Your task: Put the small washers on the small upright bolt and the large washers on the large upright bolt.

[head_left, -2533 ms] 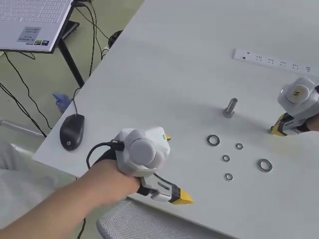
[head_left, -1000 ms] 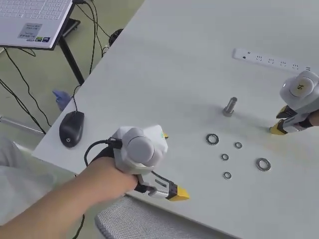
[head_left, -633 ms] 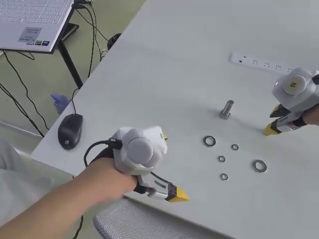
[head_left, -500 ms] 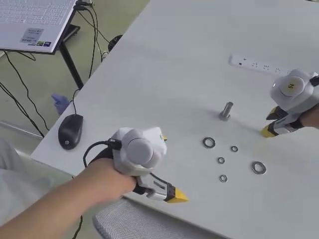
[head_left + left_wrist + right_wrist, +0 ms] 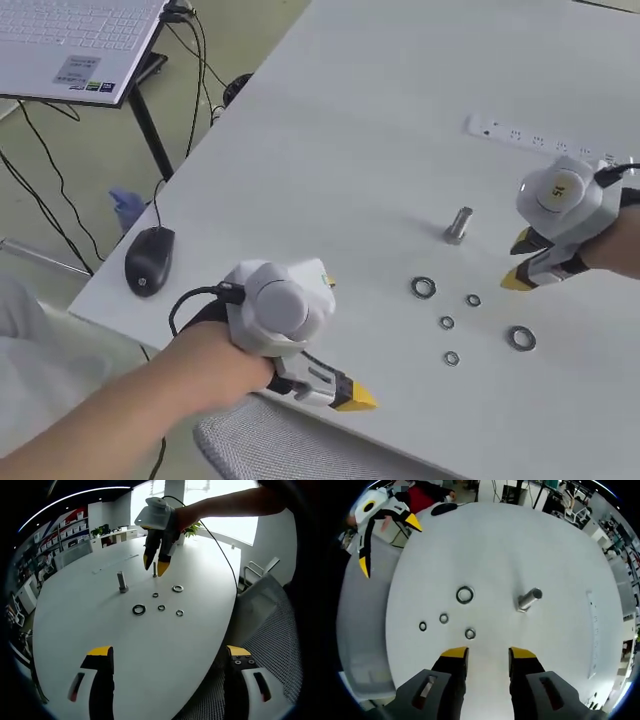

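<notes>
A large upright bolt [image 5: 459,225] [image 5: 121,581] [image 5: 529,600] stands on the white table [image 5: 350,150]. Near it lie two large washers [image 5: 423,288] [image 5: 521,339] and three small washers [image 5: 473,300] [image 5: 446,322] [image 5: 452,358]. My right gripper [image 5: 516,262] [image 5: 488,653] hovers open just right of the washers, its jaws a little apart and holding nothing. In the left gripper view a thin upright post [image 5: 154,570] shows between the right gripper's tips. My left gripper [image 5: 346,340] [image 5: 169,652] is wide open at the table's near edge, left of the washers, and holds nothing.
A white power strip [image 5: 540,140] lies beyond the bolt. A black mouse [image 5: 148,262] sits at the table's left corner, and a laptop [image 5: 70,40] stands on a stand off the table. A grey chair [image 5: 250,450] is below the near edge.
My right gripper has moved left, closer to the bolt and washers. The left gripper has stayed at the near edge. The head camera has shifted slightly.
</notes>
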The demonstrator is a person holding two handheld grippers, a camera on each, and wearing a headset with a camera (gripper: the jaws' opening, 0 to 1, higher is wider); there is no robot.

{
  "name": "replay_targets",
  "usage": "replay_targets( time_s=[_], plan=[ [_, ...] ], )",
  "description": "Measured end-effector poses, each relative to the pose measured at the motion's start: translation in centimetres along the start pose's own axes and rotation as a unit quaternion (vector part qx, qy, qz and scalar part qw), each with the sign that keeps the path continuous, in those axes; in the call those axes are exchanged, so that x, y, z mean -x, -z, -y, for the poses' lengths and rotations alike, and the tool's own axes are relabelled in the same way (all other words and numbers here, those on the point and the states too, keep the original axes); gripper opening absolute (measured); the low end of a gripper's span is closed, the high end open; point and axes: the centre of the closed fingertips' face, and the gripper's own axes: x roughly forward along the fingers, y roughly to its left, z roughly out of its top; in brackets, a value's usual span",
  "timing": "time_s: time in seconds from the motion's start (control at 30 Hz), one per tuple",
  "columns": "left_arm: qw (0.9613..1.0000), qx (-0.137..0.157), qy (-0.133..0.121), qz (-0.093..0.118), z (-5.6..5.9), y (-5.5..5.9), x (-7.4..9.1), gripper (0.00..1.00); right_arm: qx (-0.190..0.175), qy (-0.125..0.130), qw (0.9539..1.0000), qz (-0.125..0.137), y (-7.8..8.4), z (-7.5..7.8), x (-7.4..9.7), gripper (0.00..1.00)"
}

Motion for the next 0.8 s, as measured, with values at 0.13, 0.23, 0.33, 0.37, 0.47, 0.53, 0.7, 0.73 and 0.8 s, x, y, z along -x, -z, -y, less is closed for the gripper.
replay_targets(
  time_s=[0.13, 0.23, 0.33, 0.37, 0.47, 0.53, 0.7, 0.73, 0.8],
  plan=[
    [1.0000, 0.000, 0.000, -0.002, 0.0, 0.2, 0.1, 0.91, 0.018, -0.012, 0.9998, 0.002, -0.6, -1.2, -0.8, 0.34],
    [1.0000, 0.001, -0.001, -0.003, 0.0, 0.2, 0.3, 0.91, 0.020, -0.019, 0.9996, 0.003, -0.9, -1.6, -1.3, 0.34],
    [1.0000, 0.003, -0.003, 0.001, 0.0, -0.1, 0.4, 0.91, 0.028, -0.022, 0.9994, -0.001, -0.8, -1.9, -1.9, 0.34],
    [1.0000, 0.003, -0.003, 0.000, 0.0, -0.1, 0.3, 0.91, 0.034, -0.023, 0.9992, -0.004, -0.6, -2.1, -2.3, 0.34],
    [1.0000, 0.000, -0.001, 0.000, 0.1, -0.4, 0.0, 0.91, 0.037, -0.022, 0.9991, -0.008, -0.1, -2.3, -3.1, 0.33],
    [1.0000, -0.003, 0.000, 0.002, 0.1, -0.8, -0.1, 0.91, 0.033, -0.023, 0.9992, -0.001, -0.1, -2.4, -3.6, 0.33],
    [1.0000, -0.007, 0.002, 0.002, 0.0, -0.9, -0.3, 0.91, 0.028, -0.019, 0.9994, 0.002, -0.1, -2.4, -4.5, 0.32],
    [1.0000, -0.007, 0.003, 0.002, 0.0, -0.9, -0.3, 0.91, 0.027, -0.020, 0.9994, 0.001, -0.1, -2.4, -4.6, 0.32],
    [1.0000, -0.007, 0.004, 0.001, 0.0, -0.8, -0.4, 0.91, 0.025, -0.020, 0.9995, 0.000, 0.0, -2.3, -4.8, 0.32]
  ],
)
